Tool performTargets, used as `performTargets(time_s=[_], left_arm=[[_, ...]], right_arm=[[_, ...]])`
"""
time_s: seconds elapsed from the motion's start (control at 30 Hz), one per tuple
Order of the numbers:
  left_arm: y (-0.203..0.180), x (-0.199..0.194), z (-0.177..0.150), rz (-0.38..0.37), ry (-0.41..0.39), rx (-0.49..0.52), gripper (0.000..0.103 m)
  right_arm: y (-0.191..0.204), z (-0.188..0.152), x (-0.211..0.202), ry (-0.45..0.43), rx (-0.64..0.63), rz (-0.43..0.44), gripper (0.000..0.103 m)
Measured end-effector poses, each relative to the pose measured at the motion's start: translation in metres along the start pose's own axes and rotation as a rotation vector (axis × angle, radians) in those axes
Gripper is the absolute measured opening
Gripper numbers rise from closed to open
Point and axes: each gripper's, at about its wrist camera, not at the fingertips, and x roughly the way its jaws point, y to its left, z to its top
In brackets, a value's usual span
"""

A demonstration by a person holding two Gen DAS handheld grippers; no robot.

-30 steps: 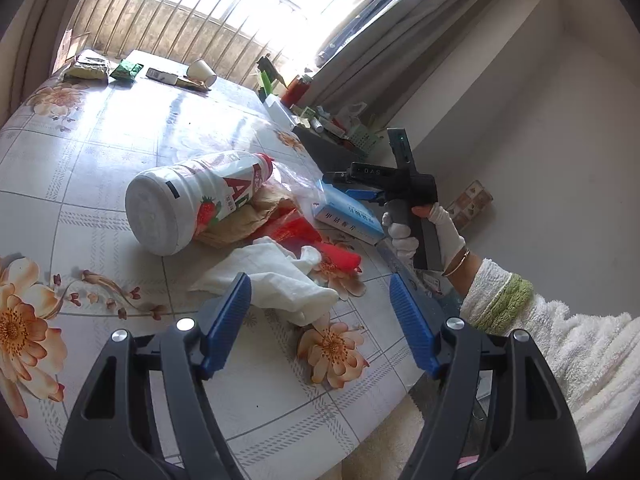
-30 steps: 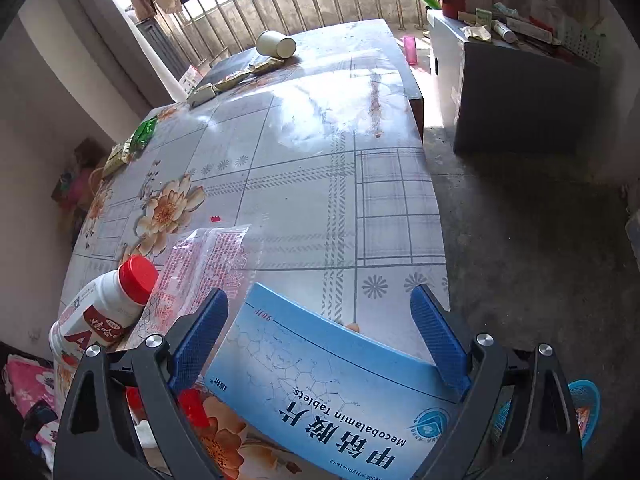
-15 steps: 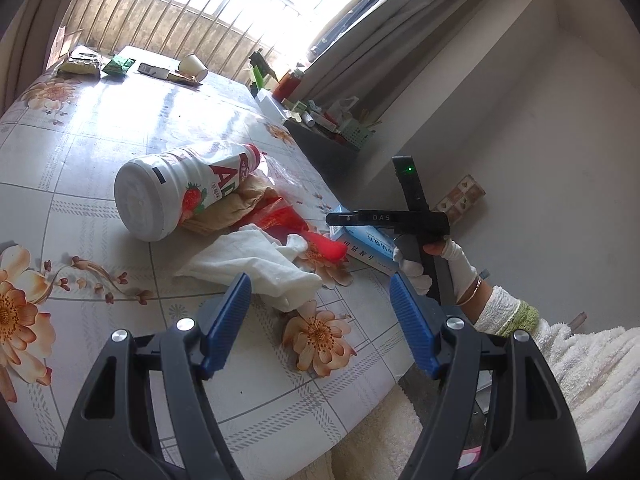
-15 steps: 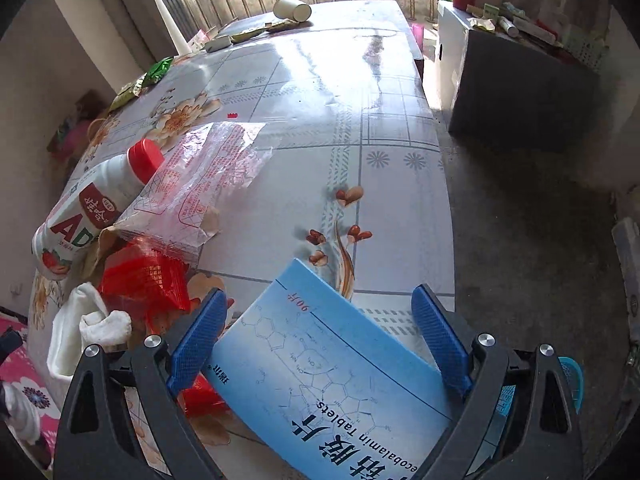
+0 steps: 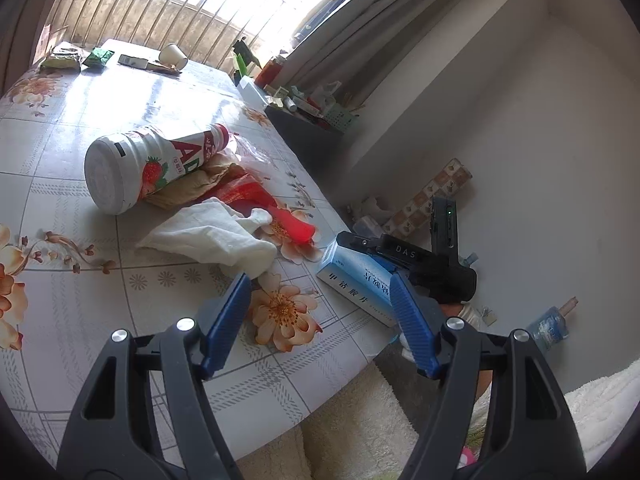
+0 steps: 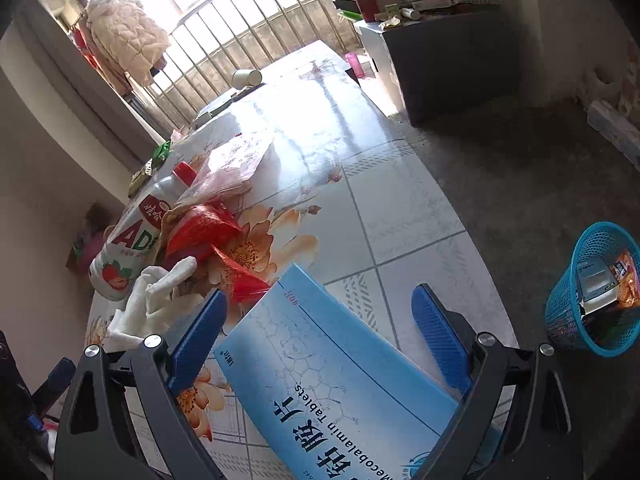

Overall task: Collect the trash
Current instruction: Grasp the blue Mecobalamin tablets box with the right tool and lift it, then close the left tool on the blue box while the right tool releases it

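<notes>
**2 grippers, 1 blue box held**

Nearest, the right gripper (image 6: 320, 344) clamps a blue tablet box (image 6: 332, 364) above the table (image 6: 400, 208) edge. The left gripper (image 5: 320, 320) gapes empty near a white cloth (image 5: 208, 236). Beyond lie red wrappers (image 6: 208, 232), a bottle (image 5: 140, 168); a blue basket (image 6: 592, 292) stands on the floor.

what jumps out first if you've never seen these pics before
The big blue tablet box fills the foreground of the right wrist view, sitting between the right gripper's fingers over the table edge. Behind it, a pile of trash lies on the flowered tablecloth: a toppled white strawberry drink bottle, red plastic wrapping and a crumpled white glove. A blue mesh bin already holding rubbish stands on the floor to the right.
</notes>
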Motion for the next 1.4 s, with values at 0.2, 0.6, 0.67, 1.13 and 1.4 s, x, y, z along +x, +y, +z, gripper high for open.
performTargets(time_s=[0.2, 0.6, 0.67, 1.13, 1.4], left_arm=[[-0.006, 0.018, -0.02, -0.003, 0.081, -0.021, 0.068], [-0.013, 0.055, -0.057, -0.065, 0.213, -0.066, 0.068], [-0.014, 0.059, -0.058, -0.07, 0.218, -0.071, 0.068], [0.003, 0.043, -0.035, 0.049, 0.15, -0.087, 0.068], [-0.019, 0.061, -0.03, 0.144, 0.178, 0.025, 0.079]], right_arm=[[0.009, -0.017, 0.005, 0.061, 0.183, 0.217, 0.091], [0.006, -0.033, -0.015, 0.103, 0.191, 0.261, 0.091], [0.003, -0.04, -0.016, 0.135, 0.202, 0.282, 0.091], [0.04, -0.081, 0.001, 0.336, 0.223, 0.655, 0.091], [0.019, -0.072, -0.015, 0.243, 0.256, 0.6, 0.091]])
